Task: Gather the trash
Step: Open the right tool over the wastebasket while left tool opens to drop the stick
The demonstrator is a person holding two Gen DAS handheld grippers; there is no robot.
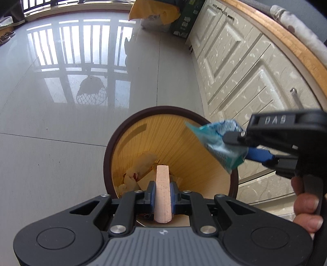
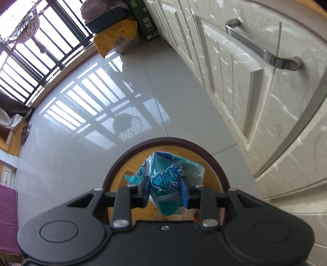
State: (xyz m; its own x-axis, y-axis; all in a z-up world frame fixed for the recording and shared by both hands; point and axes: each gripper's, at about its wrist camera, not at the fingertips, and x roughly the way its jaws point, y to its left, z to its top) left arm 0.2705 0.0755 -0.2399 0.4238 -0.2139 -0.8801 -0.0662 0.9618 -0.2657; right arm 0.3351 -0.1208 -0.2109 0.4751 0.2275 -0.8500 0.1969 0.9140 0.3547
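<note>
Blue cartoon lettering, unreadable, marks the crinkled teal wrapper [image 2: 173, 182] pinched in the right gripper [image 2: 164, 189] above the wood-grain bin [image 1: 126, 131]. "DAS" shows on that gripper. The left gripper [image 1: 162, 191] clamps a pale wooden stick [image 1: 162, 194] over the bin.

Premises: a private home, kitchen or utility area. Evidence — cream panelled cabinet doors [image 2: 255, 86] with metal bar handles [image 2: 263, 51] under a wood-edged surface [image 1: 286, 38]; glossy grey tiled floor [image 1: 61, 143]; barred window [image 2: 26, 51] at the far end; slippers [image 1: 7, 36] by the wall; a wood-pattern waste bin [image 1: 184, 147] holding scraps; a yellow bag [image 2: 116, 38] and green carton [image 2: 145, 18] stored in the corner.
</note>
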